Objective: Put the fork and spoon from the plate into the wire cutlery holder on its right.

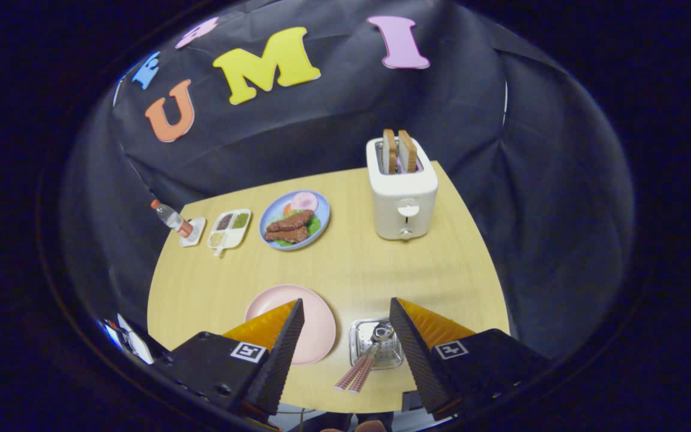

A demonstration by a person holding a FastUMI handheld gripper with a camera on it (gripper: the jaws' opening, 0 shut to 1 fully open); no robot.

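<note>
With the gripper [345, 336] held high over the wooden table [345, 264], jaws spread wide and gripping nothing. Biggest thing on the table first: white toaster [402, 195] at the far right, two bread slices [398, 150] standing upright in its slots. Left of that, blue plate [295, 219] loaded with meat and greens. Nearer — pink plate [312, 327] bare, partly hidden behind the left finger. Just right of it, wire cutlery holder [375, 345] sitting between the fingers, close to the right one. Fork and spoon [364, 360] both inside the holder, heads down, patterned handles leaning out toward the near edge. Far left, small divided tray [230, 229], then a little bottle [171, 219] tilted on a white dish.
</note>
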